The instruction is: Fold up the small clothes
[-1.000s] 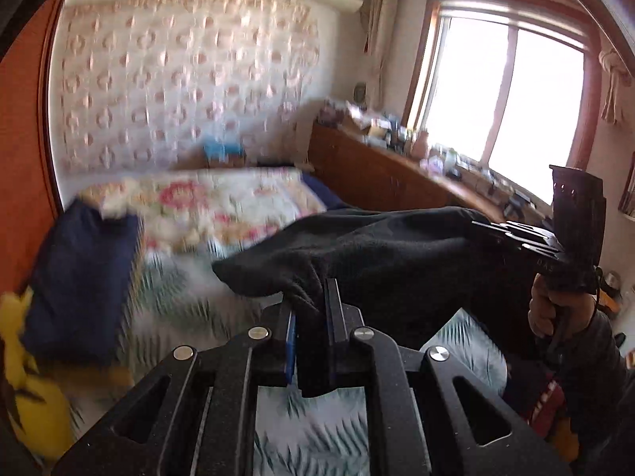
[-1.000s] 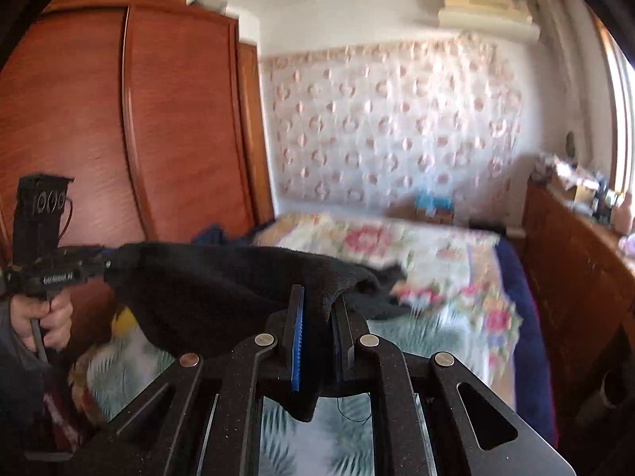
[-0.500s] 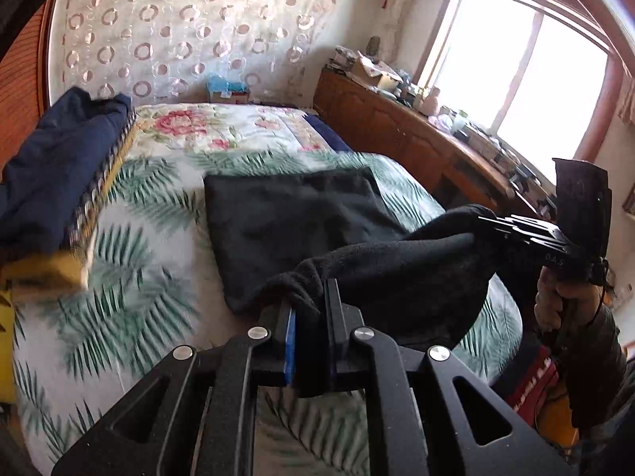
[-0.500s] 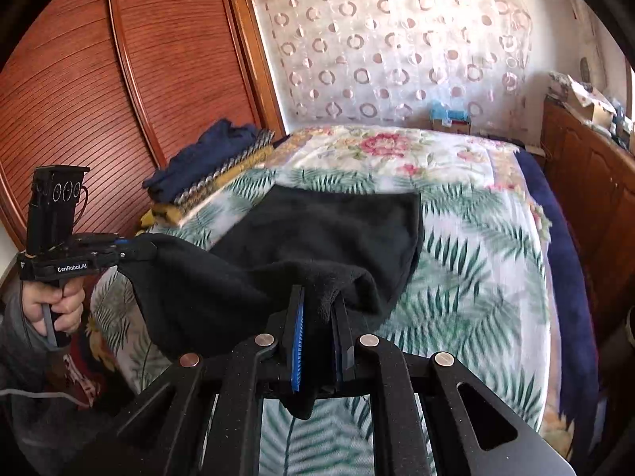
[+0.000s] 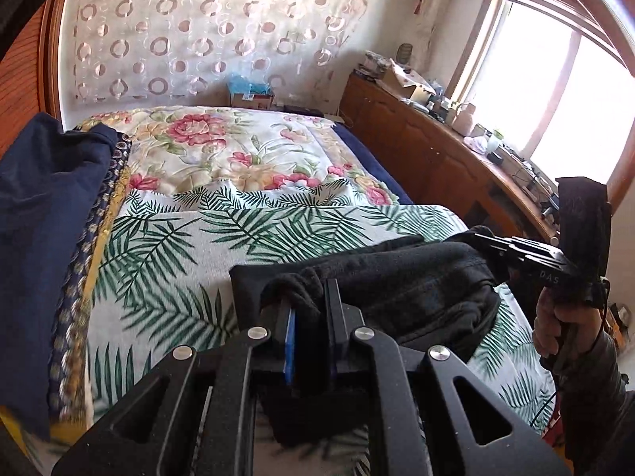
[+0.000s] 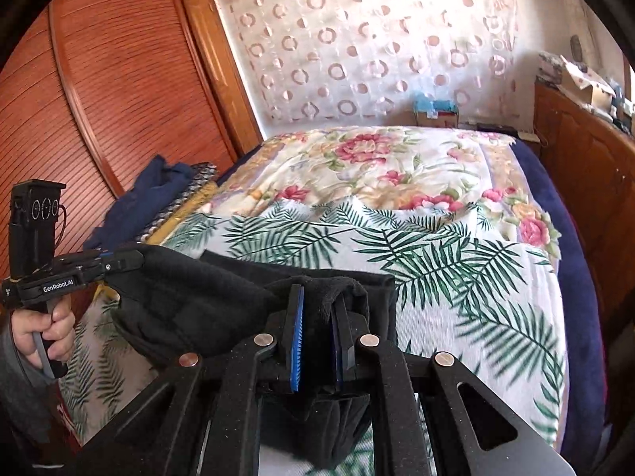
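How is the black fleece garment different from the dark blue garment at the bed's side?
The black fleece garment is pinched by the left gripper and right gripper; the dark blue garment lies untouched. The black one sits near the camera, on the palm-leaf sheet; the blue one lies atop a pile. Both are dark cloth.

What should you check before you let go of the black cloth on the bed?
1. Left gripper shut on the black cloth: ok.
2. Right gripper shut on the cloth's other corner: ok.
3. Held edge lines up with the layer lying below it on the bed: cannot tell, the grippers hide the near part.
4. Cloth free of wrinkles: not ok, it bunches and sags between the grippers.
5. Cloth clear of the blue pile at the bed's side: ok.
6. Held edge resting on the bed: cannot tell.
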Demonstrator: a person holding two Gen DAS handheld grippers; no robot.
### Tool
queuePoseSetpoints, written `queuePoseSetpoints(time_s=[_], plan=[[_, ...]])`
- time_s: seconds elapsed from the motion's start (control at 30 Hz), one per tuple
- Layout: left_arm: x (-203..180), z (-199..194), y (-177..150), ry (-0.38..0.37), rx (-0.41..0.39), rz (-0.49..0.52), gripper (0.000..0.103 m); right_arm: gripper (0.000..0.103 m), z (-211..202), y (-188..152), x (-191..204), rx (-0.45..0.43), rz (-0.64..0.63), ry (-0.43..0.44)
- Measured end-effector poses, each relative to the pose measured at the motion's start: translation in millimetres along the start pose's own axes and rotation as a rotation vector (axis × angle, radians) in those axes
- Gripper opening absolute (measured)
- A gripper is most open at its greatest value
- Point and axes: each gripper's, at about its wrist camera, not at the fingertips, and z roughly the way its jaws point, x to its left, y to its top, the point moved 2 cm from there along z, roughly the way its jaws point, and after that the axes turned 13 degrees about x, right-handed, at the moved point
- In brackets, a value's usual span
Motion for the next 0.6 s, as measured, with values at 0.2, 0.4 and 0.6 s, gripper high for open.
queuePoseSetpoints(time_s=[0.2, 0.4, 0.6], plan=[[2, 18, 0, 0.032, 0.017, 0.031, 0.013, 0.012, 19, 7, -2, 0.034, -0.005, -0.026], [-1, 7, 3, 0.019, 0.002, 0.069, 0.048, 0.020, 4, 11, 13, 0.032, -0.033, -0.056], [2, -17, -3, -0.002, -0.059, 0.076, 0.076, 0.041, -7, 14, 20, 0.031, -0.065, -0.029]])
